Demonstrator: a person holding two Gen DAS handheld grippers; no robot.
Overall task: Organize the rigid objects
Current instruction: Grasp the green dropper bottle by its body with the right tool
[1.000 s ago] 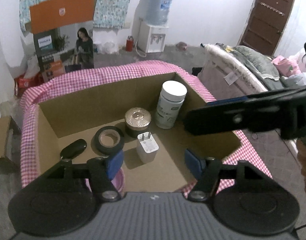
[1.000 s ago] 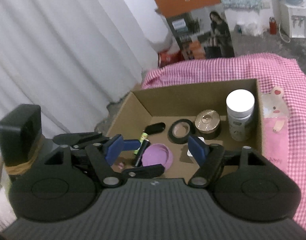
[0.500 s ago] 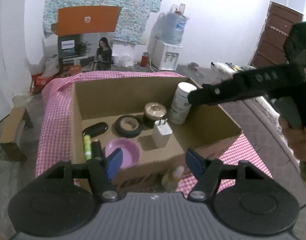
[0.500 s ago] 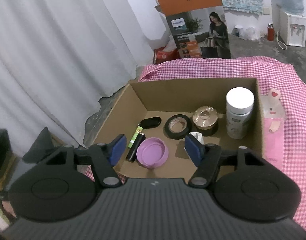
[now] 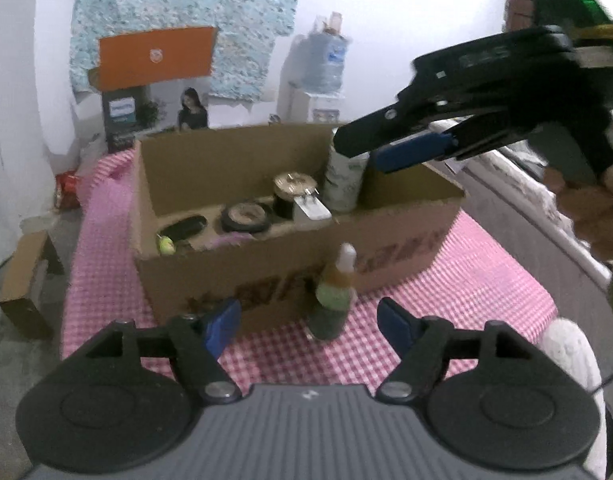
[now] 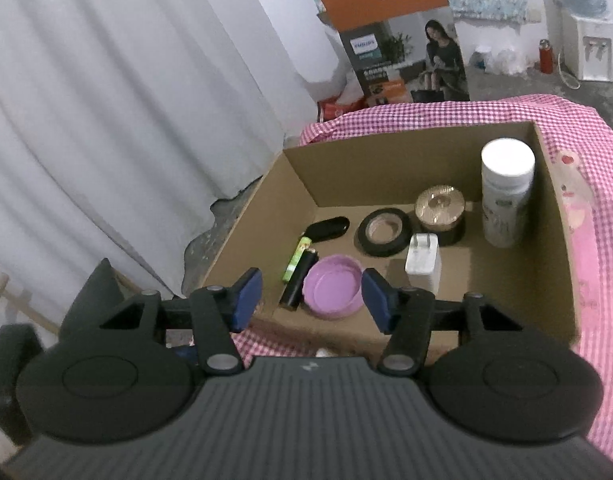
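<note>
both grippers spread wide and empty at the cardboard box

left gripper (image 5: 308, 318) frames a dropper bottle (image 5: 333, 294) upright on the pink checked cloth (image 5: 466, 280) before the box (image 5: 346, 248); right gripper (image 6: 311, 294) hovers above the purple lid (image 6: 332, 286) inside.

Left gripper (image 5: 308, 318): black linkage arms, blue pads, silver pivot screws, grey ribbed housing, two black discs. Right gripper (image 6: 311, 294): identical build; green light on its body in the left view.
</note>
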